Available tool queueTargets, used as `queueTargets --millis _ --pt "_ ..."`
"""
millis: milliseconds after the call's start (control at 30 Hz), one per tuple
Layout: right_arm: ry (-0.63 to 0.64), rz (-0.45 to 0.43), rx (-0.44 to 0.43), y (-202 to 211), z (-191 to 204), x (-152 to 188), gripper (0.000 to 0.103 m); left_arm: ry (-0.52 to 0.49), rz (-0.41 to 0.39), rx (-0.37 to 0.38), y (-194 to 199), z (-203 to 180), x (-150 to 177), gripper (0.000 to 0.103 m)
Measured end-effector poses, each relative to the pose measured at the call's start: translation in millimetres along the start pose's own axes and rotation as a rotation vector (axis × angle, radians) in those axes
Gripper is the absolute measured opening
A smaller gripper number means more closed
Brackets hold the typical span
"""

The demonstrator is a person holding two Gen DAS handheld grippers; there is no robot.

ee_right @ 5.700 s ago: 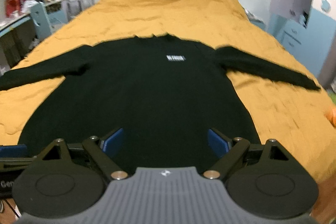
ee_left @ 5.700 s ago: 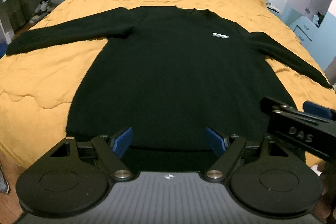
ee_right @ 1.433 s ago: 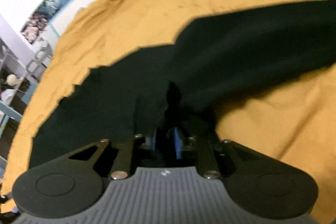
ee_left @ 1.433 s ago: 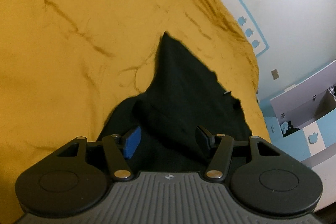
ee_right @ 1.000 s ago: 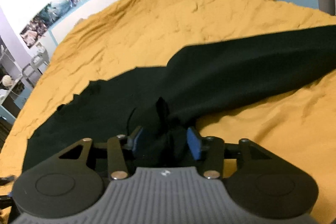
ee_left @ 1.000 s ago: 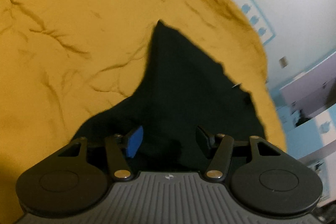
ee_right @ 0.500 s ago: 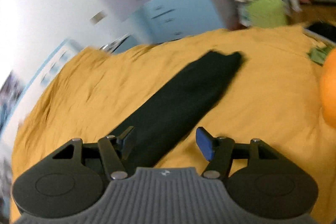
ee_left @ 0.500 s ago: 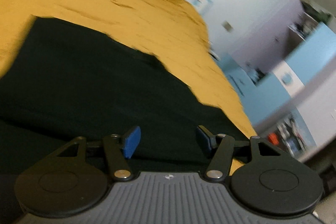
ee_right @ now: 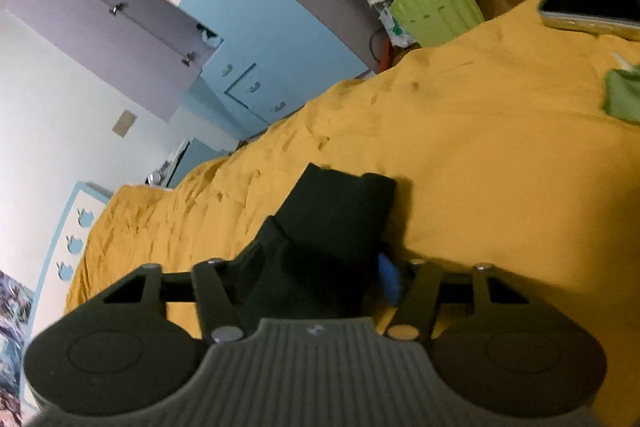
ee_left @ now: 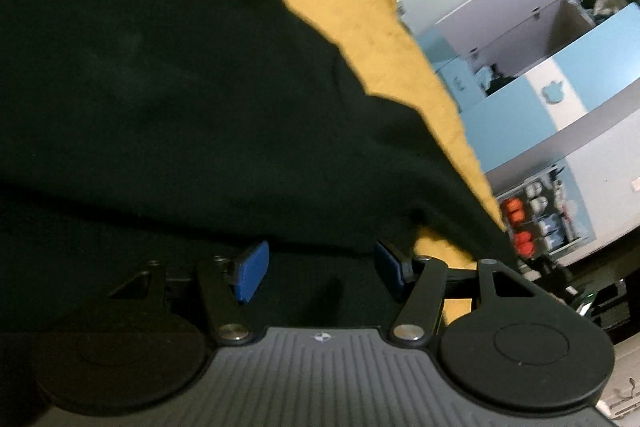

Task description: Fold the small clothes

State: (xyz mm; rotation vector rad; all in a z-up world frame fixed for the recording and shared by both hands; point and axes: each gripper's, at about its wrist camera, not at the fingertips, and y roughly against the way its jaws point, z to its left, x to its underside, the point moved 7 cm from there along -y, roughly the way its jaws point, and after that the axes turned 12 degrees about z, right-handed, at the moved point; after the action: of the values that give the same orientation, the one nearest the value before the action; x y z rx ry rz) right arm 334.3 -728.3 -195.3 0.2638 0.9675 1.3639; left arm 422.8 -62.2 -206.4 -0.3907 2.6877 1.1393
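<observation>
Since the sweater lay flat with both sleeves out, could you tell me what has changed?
The left sleeve has been folded in over the sweater. The right gripper let go at the shoulder, swung out to the right sleeve, and its jaws are closing around the cuff end. The left gripper turned toward the right side, open. The sweater still lies on the bed.

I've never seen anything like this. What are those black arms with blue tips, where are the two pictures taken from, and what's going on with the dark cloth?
No robot: a person holds a two-fingered tool in each hand, each with a camera looking along its fingers. One picture shows the left gripper, jaws open above a black sweater spread on a yellow bedspread. The other shows the right gripper, its jaws closing around the sweater's sleeve. A phone also lies on the bed.
</observation>
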Motion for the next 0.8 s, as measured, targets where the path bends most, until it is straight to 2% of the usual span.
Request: queueTargets --millis 33,100,233,300,467,633,733,800 --pt "0.01 0.008 0.001 -1.3 0.6 -0.4 0.022 -0.005 -0.002 0.0 -1.8 0.3 0.8 0.07" --pt "0.027 0.013 -0.003 0.1 0.9 -1.5 0.014 -0.021 -0.009 -0.003 -0.7 -0.7 1.5 0.07" --pt "0.103 -0.022 -0.009 18.0 13.5 0.7 0.011 -0.022 -0.017 0.007 7.3 -5.9 -1.8 0.07" --pt "0.144 -0.035 -0.028 31.0 29.9 4.0 0.011 -0.021 -0.016 0.042 19.1 -7.9 -1.2 0.07" --pt "0.256 -0.032 -0.159 72.4 102.4 28.8 0.01 -0.044 -0.104 0.017 64.6 -5.4 -1.1 0.07" --pt "0.406 0.01 -0.351 123.0 198.5 94.4 0.01 0.005 -0.173 0.025 108.5 14.4 7.2 0.07" --pt "0.496 0.072 -0.474 150.4 258.2 157.9 0.01 0.038 -0.205 0.042 132.7 30.3 15.7 0.07" --pt "0.558 0.13 -0.551 165.2 293.3 211.5 0.01 0.057 -0.249 0.026 150.0 43.0 20.6 0.07"
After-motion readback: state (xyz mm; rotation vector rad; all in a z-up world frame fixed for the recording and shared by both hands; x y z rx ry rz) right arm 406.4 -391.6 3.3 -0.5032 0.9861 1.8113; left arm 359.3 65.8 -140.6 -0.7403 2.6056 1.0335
